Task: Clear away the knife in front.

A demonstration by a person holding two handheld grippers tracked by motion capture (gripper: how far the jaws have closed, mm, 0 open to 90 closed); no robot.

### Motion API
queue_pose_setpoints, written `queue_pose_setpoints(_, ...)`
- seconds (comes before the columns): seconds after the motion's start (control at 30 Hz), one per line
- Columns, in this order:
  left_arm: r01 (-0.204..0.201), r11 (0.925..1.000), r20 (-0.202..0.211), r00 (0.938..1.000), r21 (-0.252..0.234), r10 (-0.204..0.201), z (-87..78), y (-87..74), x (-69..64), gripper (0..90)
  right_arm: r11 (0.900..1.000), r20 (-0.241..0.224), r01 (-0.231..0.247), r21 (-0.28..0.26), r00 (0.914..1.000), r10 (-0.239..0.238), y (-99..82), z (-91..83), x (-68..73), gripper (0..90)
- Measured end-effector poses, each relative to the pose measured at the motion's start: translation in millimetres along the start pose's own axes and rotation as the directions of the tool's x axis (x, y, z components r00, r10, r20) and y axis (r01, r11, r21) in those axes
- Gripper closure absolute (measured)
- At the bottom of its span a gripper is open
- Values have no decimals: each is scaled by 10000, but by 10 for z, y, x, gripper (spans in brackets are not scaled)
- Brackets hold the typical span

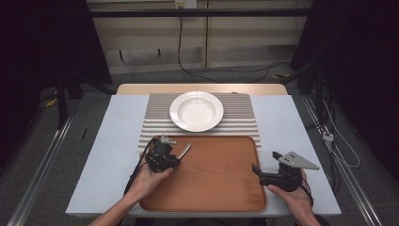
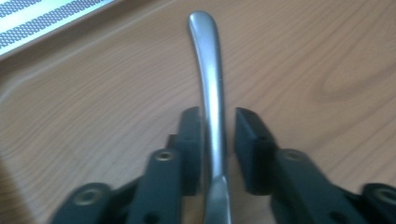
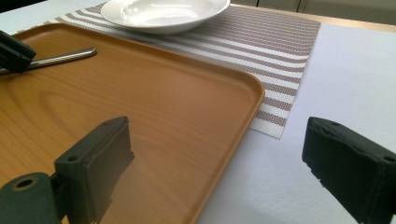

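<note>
Your left gripper sits over the near-left part of the tray, jaws set around a metal handle — utensil type not readable, the working end is hidden behind the jaws. In the left gripper view the left pad looks in contact with the handle, the right pad shows a thin gap, so I can't tell if you're actually pinching it or just bracketing it. The handle's free end points to the far right, low over the wood; can't tell if it touches the tray. Your right gripper is at the tray's right rim, near side, jaws spread wide with nothing between them; in its own view one jaw is over the tray, the other over the white table. Plate is empty, on the striped mat just beyond the tray's far edge. The mat runs under that far edge.
</note>
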State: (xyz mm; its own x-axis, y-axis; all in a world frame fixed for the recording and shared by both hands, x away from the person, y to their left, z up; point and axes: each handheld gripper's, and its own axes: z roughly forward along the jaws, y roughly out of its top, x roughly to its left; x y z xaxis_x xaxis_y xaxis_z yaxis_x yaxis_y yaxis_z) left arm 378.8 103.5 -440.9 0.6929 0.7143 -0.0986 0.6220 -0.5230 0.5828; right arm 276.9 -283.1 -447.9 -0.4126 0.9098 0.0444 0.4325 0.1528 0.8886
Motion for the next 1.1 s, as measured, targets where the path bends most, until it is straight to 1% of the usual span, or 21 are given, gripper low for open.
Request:
queue_pose_setpoints(0.07,111,9998,-20,9999,-172,-111,4,-8,23,620,10000,-3,-43,23,10000,43,-1,0,-2,80)
queue_pose_setpoints(0.2,-77,9994,17,10000,-327,78,-3,0,56,430,10000,-14,-64,-2,10000,64,-1,-3,-3,80)
queue_pose_setpoints(0.23,-46,9990,-209,9998,-436,37,7,-1,40,378,10000,-27,-37,-13,10000,37,-1,-6,-4,80)
queue_pose_setpoints(0.27,-46,9990,-209,9998,-436,37,7,-1,40,329,10000,-27,-37,-13,10000,37,-1,-6,-4,80)
queue_pose_setpoints(0.3,-452,9975,-535,9977,-535,423,9,6,31,291,10000,14,-30,25,10000,30,-2,-6,-4,80)
queue_pose_setpoints(0.33,-594,9965,-572,9968,-591,561,7,10,35,279,10000,13,-1,52,10000,1,-4,-2,-4,80)
queue_pose_setpoints(0.43,-486,9960,-510,9977,-755,448,15,21,59,232,10000,3,-3,40,10000,3,-3,5,-3,79)
queue_pose_setpoints(0.47,-478,9957,-518,9977,-791,438,13,30,71,174,10000,-18,2,48,10000,-2,-3,9,-6,79)
queue_pose_setpoints(0.5,-513,9955,-528,9975,-796,471,3,35,77,184,10000,-31,-10,42,10000,10,-3,10,-8,79)
queue_pose_setpoints(0.57,-479,9899,-520,9978,-1332,412,-53,41,77,175,10000,-36,-50,39,10000,50,-2,10,-10,79)
queue_pose_setpoints(0.67,-554,9829,-430,9979,-1754,486,-137,60,53,171,10000,-58,-66,39,10000,67,0,19,-12,79)
queue_pose_setpoints(0.7,-556,9804,-294,9983,-1889,509,-156,61,43,172,10000,-67,-66,53,10000,66,1,21,-11,79)
queue_pose_setpoints(0.73,-632,9791,219,9974,-1933,687,-174,60,33,171,10000,-58,-66,38,10000,66,1,21,-12,79)
queue_pose_setpoints(0.77,-670,9775,403,9963,-2002,765,-174,60,17,174,10000,-58,-62,36,10000,62,1,20,-12,79)
queue_pose_setpoints(0.83,-719,9771,424,9957,-2003,820,-174,62,-3,216,10000,-32,-74,19,10000,74,1,16,-11,79)
queue_pose_setpoints(0.87,-859,9768,498,9940,-1961,974,-173,66,-19,265,10000,-26,-51,21,10000,51,0,14,-12,79)
queue_pose_setpoints(0.9,-932,9685,701,9912,-2309,1121,-177,59,-58,352,10000,-28,-36,31,10000,37,0,12,-12,79)
queue_pose_setpoints(0.97,-1035,9707,820,9889,-2169,1238,-172,70,-73,474,10000,-13,-27,1,10000,27,4,9,-10,79)
queue_pose_setpoints(1.0,-932,9681,1032,9874,-2325,1199,-173,63,-96,596,10000,-23,-30,-6,10000,30,7,8,-5,79)
queue_pose_setpoints(1.07,-888,9719,1139,9867,-2182,1157,-159,70,-106,707,10000,4,-8,26,10000,8,8,14,1,79)
queue_pose_setpoints(1.1,-900,9719,1165,9862,-2176,1174,-154,69,-110,707,10000,4,-8,26,10000,8,8,14,1,79)
